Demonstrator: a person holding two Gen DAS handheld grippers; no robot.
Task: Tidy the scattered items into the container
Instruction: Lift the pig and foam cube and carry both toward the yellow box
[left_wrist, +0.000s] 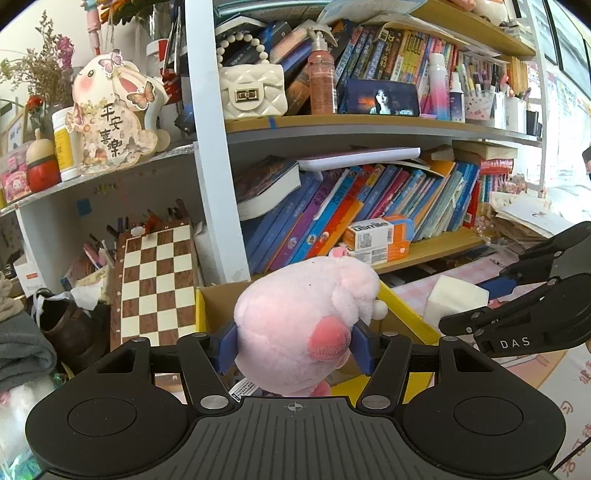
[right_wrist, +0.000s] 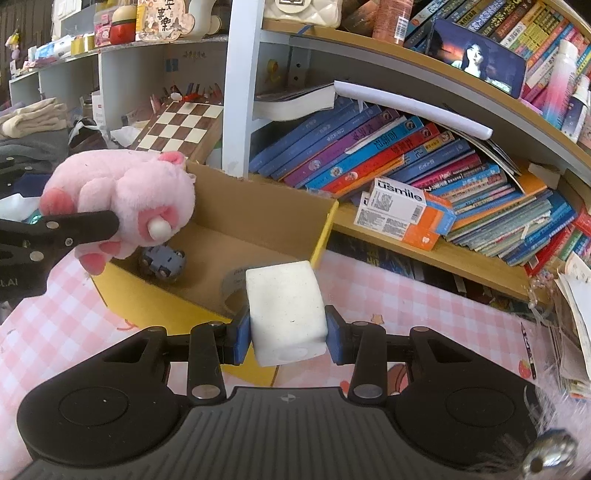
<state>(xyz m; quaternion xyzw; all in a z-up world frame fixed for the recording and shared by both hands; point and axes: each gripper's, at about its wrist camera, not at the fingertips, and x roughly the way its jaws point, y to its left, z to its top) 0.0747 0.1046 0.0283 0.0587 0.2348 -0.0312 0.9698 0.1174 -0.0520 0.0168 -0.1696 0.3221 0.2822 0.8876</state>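
My left gripper (left_wrist: 293, 347) is shut on a pink plush pig (left_wrist: 306, 325), held above the near left corner of an open cardboard box with a yellow outside (right_wrist: 325, 236). From the right wrist view the pig (right_wrist: 125, 199) hangs over the box's left edge. My right gripper (right_wrist: 286, 338) is shut on a white foam block (right_wrist: 286, 310), just at the box's near right side above the pink checked tablecloth (right_wrist: 424, 306). The block (left_wrist: 456, 299) and the right gripper (left_wrist: 495, 295) show at the right in the left wrist view. A small grey toy car (right_wrist: 164, 262) and a tape roll (right_wrist: 234, 291) lie inside the box.
A bookshelf with slanted books (right_wrist: 388, 155) and a usmile carton (right_wrist: 399, 206) stands right behind the box. A chessboard (left_wrist: 157, 284) leans at the left. Folded clothes (right_wrist: 33, 125) lie far left, and a paper stack (right_wrist: 576, 314) sits at the right.
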